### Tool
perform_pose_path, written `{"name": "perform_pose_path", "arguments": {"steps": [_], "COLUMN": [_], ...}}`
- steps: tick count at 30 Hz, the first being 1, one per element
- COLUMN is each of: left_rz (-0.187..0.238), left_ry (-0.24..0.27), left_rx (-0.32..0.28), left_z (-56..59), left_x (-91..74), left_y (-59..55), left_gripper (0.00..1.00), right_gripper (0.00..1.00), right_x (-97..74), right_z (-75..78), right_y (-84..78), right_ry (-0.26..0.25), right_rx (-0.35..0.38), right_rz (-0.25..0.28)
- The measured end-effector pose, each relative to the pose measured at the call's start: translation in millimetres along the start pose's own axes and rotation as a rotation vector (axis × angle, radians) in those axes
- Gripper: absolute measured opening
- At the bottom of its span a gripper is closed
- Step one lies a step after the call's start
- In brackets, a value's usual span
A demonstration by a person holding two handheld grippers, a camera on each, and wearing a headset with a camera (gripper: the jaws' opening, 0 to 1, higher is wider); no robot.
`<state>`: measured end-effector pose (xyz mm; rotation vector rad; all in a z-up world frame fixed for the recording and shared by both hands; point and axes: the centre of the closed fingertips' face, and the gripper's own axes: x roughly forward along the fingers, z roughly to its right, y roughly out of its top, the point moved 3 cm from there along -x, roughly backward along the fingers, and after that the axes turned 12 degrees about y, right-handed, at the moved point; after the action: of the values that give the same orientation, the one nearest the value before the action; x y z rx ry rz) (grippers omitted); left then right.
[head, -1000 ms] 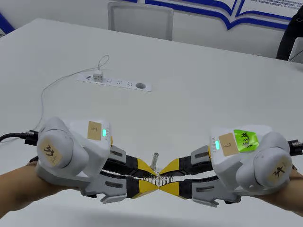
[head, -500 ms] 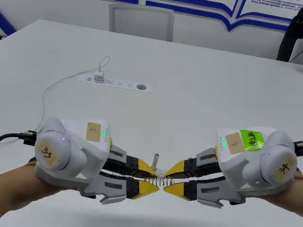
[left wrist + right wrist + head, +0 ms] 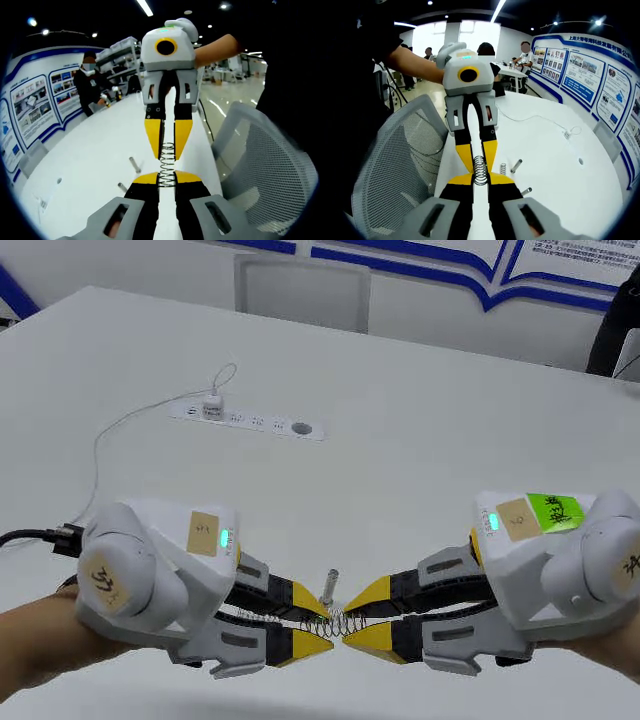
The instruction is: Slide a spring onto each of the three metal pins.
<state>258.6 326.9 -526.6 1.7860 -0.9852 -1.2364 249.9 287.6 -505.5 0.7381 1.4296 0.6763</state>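
Over the white table (image 3: 420, 450): small coiled steel spring (image 3: 335, 622), held level in mid-air.
Left gripper (image 3: 322, 628): jaws clamped on one spring end.
Right gripper (image 3: 352, 626): jaws clamped on the other end.
Short metal pin (image 3: 329, 587): standing just behind the spring.

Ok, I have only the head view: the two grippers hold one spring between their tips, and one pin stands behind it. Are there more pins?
Observer: Yes. The right gripper view shows two: a far pin and a near pin.
Operator: Any other spring?
Observer: A loose spring sits on the table, beside the far pin.
Operator: And what is behind the person?
Observer: A grey mesh chair, close to the table edge.
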Motion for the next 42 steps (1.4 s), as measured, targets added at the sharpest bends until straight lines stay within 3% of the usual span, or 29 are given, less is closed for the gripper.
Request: {"name": "perform_pose_path", "arguments": {"steps": [11, 21, 26, 28, 30, 42], "left_rz": [0.026, 0.039, 0.028, 0.038, 0.075, 0.070], "left_ry": [0.038, 0.052, 0.055, 0.059, 0.084, 0.124], "left_rx": [-0.037, -0.078, -0.079, -0.105, -0.180, -0.238], "left_z": [-4.6, -3.2, -2.5, -2.5, -6.7, -12.6], "left_x": [-0.6, 1.2, 2.2, 1.7, 0.1, -3.7], "left_y": [4.2, 5.9, 3.5, 4.7, 7.8, 0.9], "left_gripper": [0.10, 0.10, 0.10, 0.10, 0.11, 0.14], "right_gripper": [0.10, 0.10, 0.10, 0.10, 0.10, 0.09], "right_x": [-3.6, -0.6, 2.9, 2.5, 0.8, 2.4], "right_z": [5.1, 5.2, 5.4, 5.8, 7.5, 13.7], "right_y": [22.3, 28.9, 28.6, 30.5, 34.9, 36.6], "right_ry": [-0.010, -0.024, -0.027, -0.034, -0.050, -0.065], "right_rx": [0.121, 0.148, 0.147, 0.141, 0.137, 0.143], "right_rz": [0.181, 0.229, 0.208, 0.213, 0.237, 0.235]}}
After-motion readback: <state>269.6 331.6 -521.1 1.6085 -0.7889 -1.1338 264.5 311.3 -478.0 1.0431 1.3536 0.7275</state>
